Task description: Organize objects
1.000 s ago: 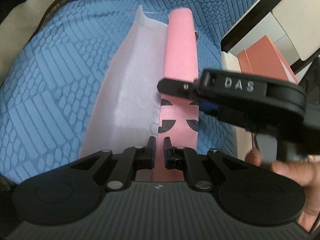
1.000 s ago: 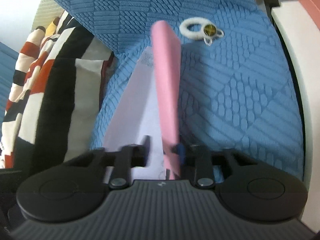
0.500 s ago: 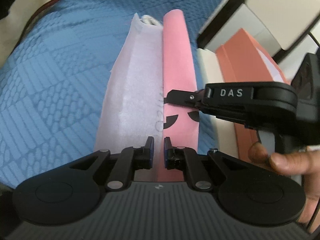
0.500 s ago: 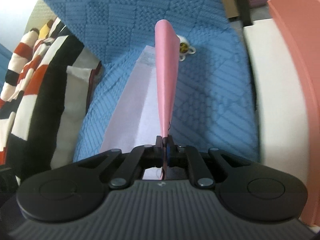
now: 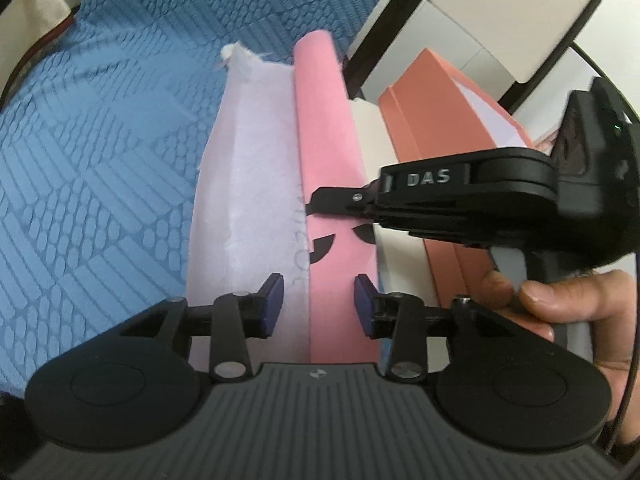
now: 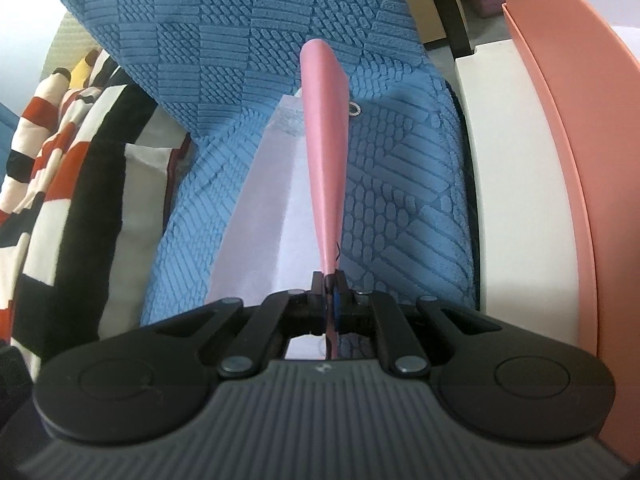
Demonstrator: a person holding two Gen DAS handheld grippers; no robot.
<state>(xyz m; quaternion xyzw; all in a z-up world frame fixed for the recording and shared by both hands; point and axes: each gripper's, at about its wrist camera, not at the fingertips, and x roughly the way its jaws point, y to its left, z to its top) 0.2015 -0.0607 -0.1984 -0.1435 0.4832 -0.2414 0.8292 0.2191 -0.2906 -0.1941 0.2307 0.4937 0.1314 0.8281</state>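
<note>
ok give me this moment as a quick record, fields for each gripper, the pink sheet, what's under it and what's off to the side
left gripper: open; jaws have just been opening, pink sheet between the pads but not pressed
right gripper: shut on the pink sheet's edge
pink sheet: long, narrow, black marks near its close end; a white sheet hangs beside it
surface below: blue textured cover
to the side: salmon box
hand: grips the right gripper's handle

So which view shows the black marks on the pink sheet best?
The left wrist view: the pink sheet faces it, black marks visible. The right wrist view sees the sheet edge-on, only a sliver showing.
</note>
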